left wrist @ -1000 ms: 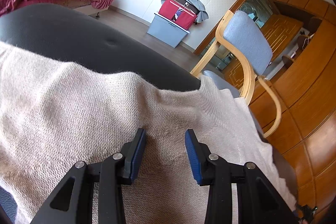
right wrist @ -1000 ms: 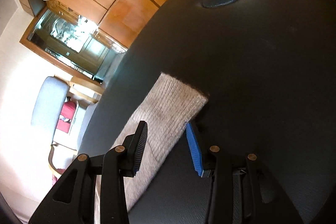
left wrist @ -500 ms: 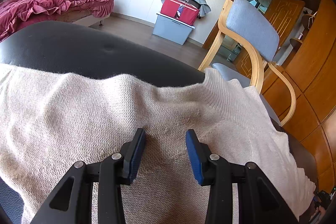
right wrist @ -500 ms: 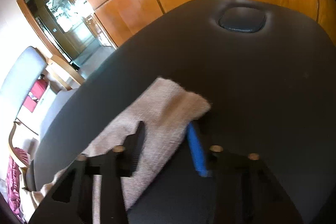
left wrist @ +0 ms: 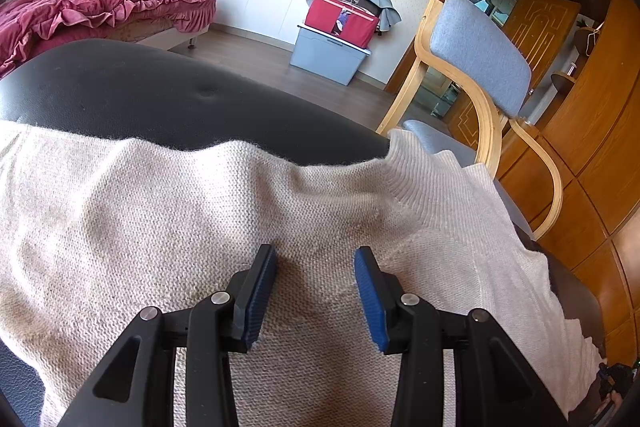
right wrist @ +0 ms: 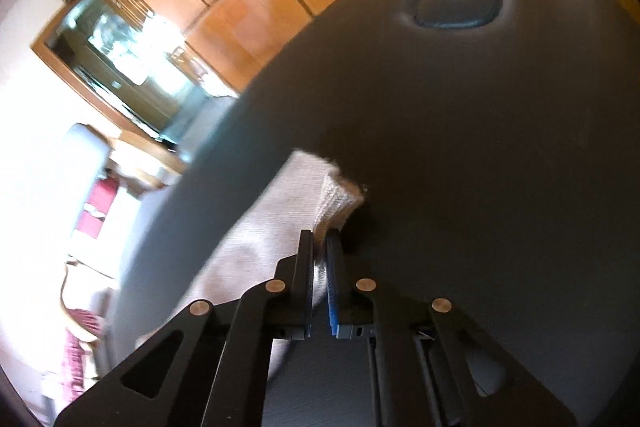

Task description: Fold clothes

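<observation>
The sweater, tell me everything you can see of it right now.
The sweater is a beige, fuzzy knit with a ribbed collar and a ribbed sleeve cuff. It lies spread, slightly rumpled, on the black padded table, the collar reaching the table's far edge. The left gripper sits over the chest, jaws apart, pinching nothing. The right gripper is shut on the sleeve just behind the cuff, which bunches and lifts off the table.

Both wrist views look steeply down, close over the sweater [left wrist: 168, 227] on the black padded table [right wrist: 500, 147], their shared ground
</observation>
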Demonstrator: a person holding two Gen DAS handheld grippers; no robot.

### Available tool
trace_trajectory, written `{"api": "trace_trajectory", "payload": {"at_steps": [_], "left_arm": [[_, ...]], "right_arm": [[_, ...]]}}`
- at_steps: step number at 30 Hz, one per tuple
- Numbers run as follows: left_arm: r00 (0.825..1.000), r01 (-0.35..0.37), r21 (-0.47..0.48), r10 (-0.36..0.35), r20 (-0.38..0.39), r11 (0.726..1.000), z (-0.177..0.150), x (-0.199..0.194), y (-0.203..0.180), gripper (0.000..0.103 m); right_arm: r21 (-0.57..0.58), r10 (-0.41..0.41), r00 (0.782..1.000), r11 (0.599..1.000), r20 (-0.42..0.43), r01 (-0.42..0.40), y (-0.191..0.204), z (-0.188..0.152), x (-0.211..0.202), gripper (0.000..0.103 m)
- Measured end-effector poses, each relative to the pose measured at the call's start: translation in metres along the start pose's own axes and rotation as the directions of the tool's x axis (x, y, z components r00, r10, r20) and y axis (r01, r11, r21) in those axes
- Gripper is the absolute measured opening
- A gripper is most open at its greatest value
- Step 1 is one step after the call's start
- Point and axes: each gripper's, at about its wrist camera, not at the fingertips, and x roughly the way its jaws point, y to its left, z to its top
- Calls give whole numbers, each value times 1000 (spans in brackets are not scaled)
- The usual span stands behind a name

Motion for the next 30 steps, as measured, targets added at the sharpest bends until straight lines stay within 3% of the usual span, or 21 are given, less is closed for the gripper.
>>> {"api": "trace_trajectory", "payload": {"at_steps": [5,11,16,20,27,29,30], "left_arm": [[1000,8,-6,-8,0,1000,0,-1,3,41],[1000,21,-17,-21,0,1000,1,-1,6,41],[999,34,-28,-34,0,999,1,-2,8,41],[999,39,-32,-39,0,999,1,-2,10,41],[998,55,-44,-55,1,998,2,-2,13,42],[998,62,-49,-62,2,997,2,-2,14,42],[998,68,-54,-68,2,996,2,-3,15,42]], "right_arm": [[-41,159,986,986,-41,-160,57,-17,-2,6],[-133,365,916,912,-165,-387,149,-60,-10,6],[-199,495,807,798,-322,-569,236,-121,-13,6],[-201,535,711,716,-457,-668,289,-185,-9,6],[-170,507,556,619,-658,-767,354,-310,8,6],[-187,480,525,588,-702,-787,364,-341,11,6],[-206,460,523,577,-718,-791,367,-354,15,6]]}}
